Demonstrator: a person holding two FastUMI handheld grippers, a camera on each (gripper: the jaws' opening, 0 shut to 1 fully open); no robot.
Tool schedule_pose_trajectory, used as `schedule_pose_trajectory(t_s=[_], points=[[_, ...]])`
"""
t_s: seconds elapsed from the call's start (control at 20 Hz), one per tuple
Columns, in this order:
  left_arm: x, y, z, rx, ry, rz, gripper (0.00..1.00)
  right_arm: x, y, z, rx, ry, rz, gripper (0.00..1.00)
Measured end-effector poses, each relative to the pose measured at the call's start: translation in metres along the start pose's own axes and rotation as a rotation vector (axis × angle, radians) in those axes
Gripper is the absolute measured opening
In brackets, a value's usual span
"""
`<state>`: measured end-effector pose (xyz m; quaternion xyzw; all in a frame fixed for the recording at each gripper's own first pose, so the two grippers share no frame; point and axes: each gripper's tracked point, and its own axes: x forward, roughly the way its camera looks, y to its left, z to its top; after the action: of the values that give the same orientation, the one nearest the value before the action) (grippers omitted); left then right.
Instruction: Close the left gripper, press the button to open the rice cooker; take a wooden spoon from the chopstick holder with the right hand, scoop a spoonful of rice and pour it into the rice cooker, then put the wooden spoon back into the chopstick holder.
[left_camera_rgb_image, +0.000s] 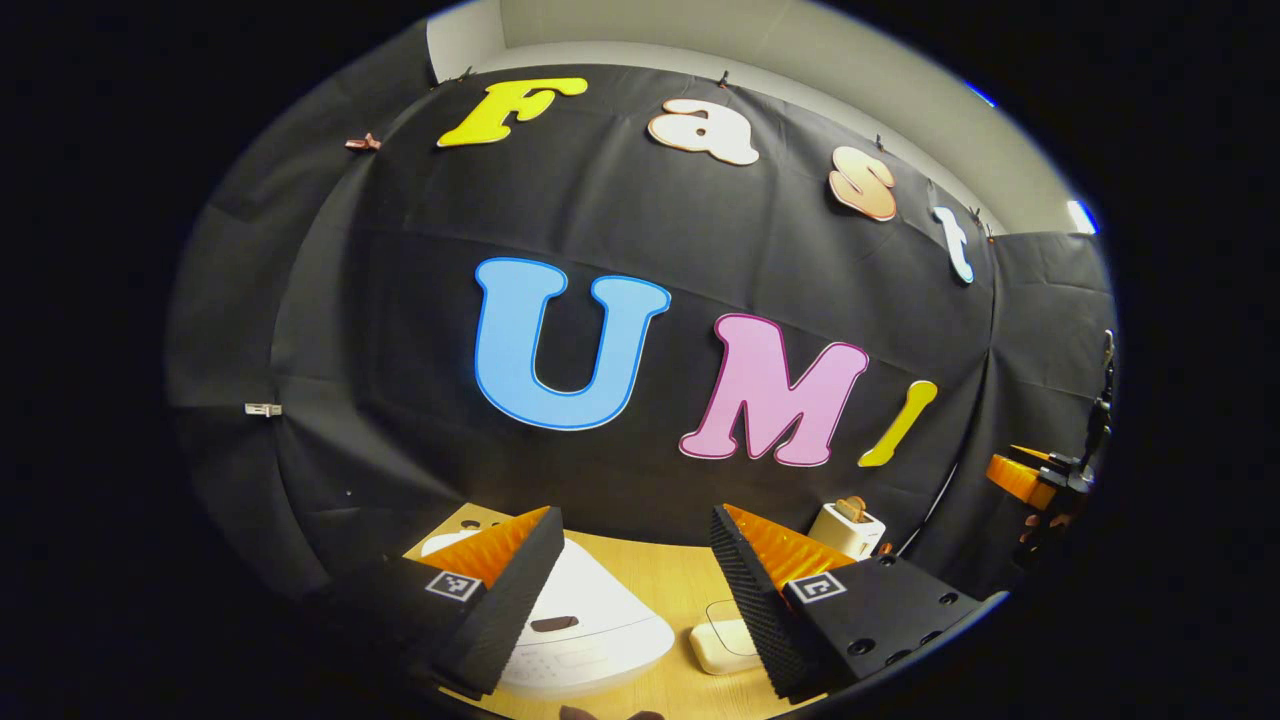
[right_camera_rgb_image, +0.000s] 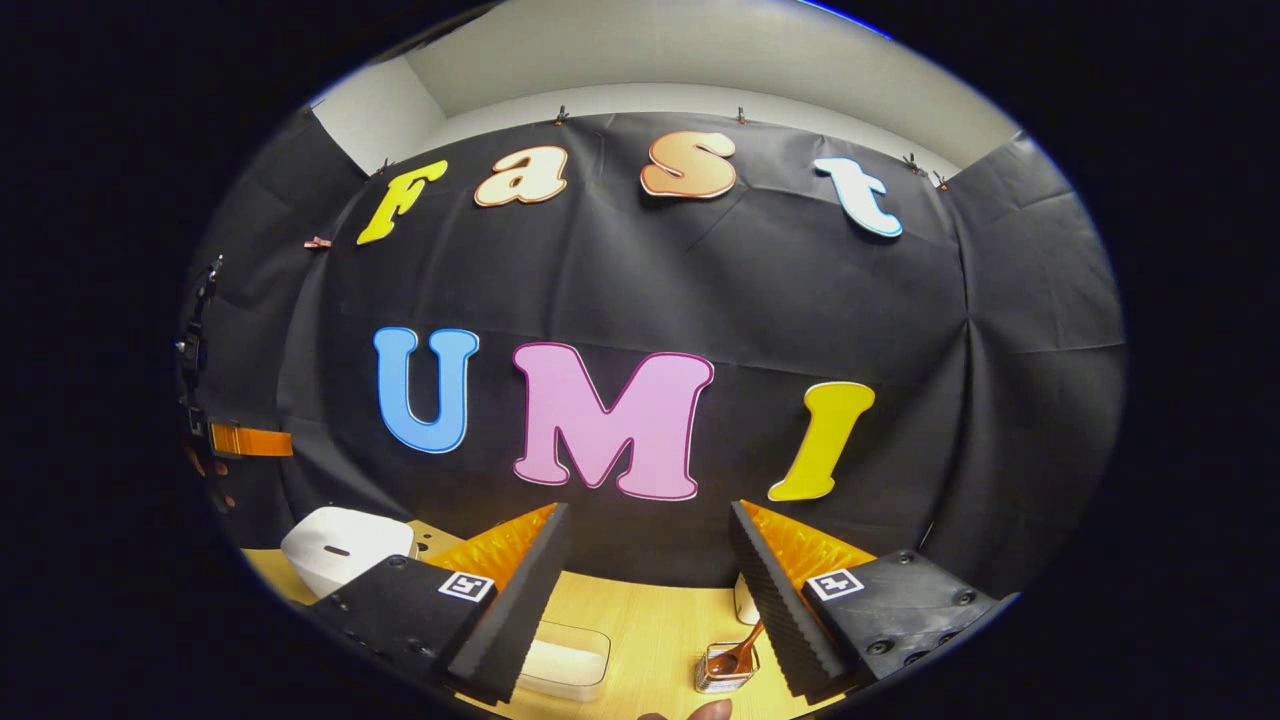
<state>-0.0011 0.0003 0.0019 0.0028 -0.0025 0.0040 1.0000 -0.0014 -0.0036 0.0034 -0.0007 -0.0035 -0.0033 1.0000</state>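
The white rice cooker (left_camera_rgb_image: 590, 625) sits closed on the wooden table, low between my left gripper's fingers, with a dark button (left_camera_rgb_image: 553, 624) on its lid. My left gripper (left_camera_rgb_image: 632, 515) hangs open above it, holding nothing. In the right gripper view the cooker (right_camera_rgb_image: 340, 548) lies far left. A clear box of rice (right_camera_rgb_image: 565, 660) stands low centre. Right of it is the chopstick holder (right_camera_rgb_image: 725, 675) with the wooden spoon (right_camera_rgb_image: 742, 648) leaning in it. My right gripper (right_camera_rgb_image: 648, 508) is open above them, empty. The left gripper (right_camera_rgb_image: 245, 440) shows far left, the right gripper (left_camera_rgb_image: 1035, 478) far right.
A white toaster (left_camera_rgb_image: 847, 527) stands at the table's back right. The clear rice box (left_camera_rgb_image: 725, 640) lies right of the cooker. The wooden table (right_camera_rgb_image: 650, 620) ends at the black cloth wall behind. A fingertip (right_camera_rgb_image: 705, 712) shows at the bottom edge.
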Motion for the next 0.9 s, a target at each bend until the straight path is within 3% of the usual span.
schedule_pose_trajectory(t_s=[0.3, 0.5, 0.55, 0.7, 0.75, 0.8, 0.9], points=[[0.003, 0.002, -0.001, -0.002, 0.005, 0.001, 0.95, 0.001, -0.001, -0.001, -0.001, 0.003, -0.006, 0.97], [0.006, 0.002, 0.002, -0.017, 0.002, -0.009, 0.85, 0.002, -0.003, -0.001, -0.004, 0.004, -0.009, 0.97], [0.008, 0.002, 0.000, -0.021, 0.005, -0.009, 0.76, 0.002, -0.004, -0.001, -0.005, 0.006, -0.011, 0.97], [0.017, 0.008, -0.012, -0.022, 0.050, 0.005, 0.31, 0.001, -0.010, -0.002, -0.007, 0.006, -0.020, 0.97], [0.021, 0.012, -0.021, -0.019, 0.071, 0.021, 0.26, 0.001, -0.011, -0.002, -0.007, 0.007, -0.022, 0.97], [0.026, 0.019, -0.029, -0.012, 0.094, 0.047, 0.13, 0.000, -0.013, -0.002, -0.009, 0.009, -0.026, 0.97], [0.035, 0.032, -0.056, 0.001, 0.155, 0.087, 0.07, -0.002, -0.018, -0.002, -0.013, 0.010, -0.036, 0.97]])
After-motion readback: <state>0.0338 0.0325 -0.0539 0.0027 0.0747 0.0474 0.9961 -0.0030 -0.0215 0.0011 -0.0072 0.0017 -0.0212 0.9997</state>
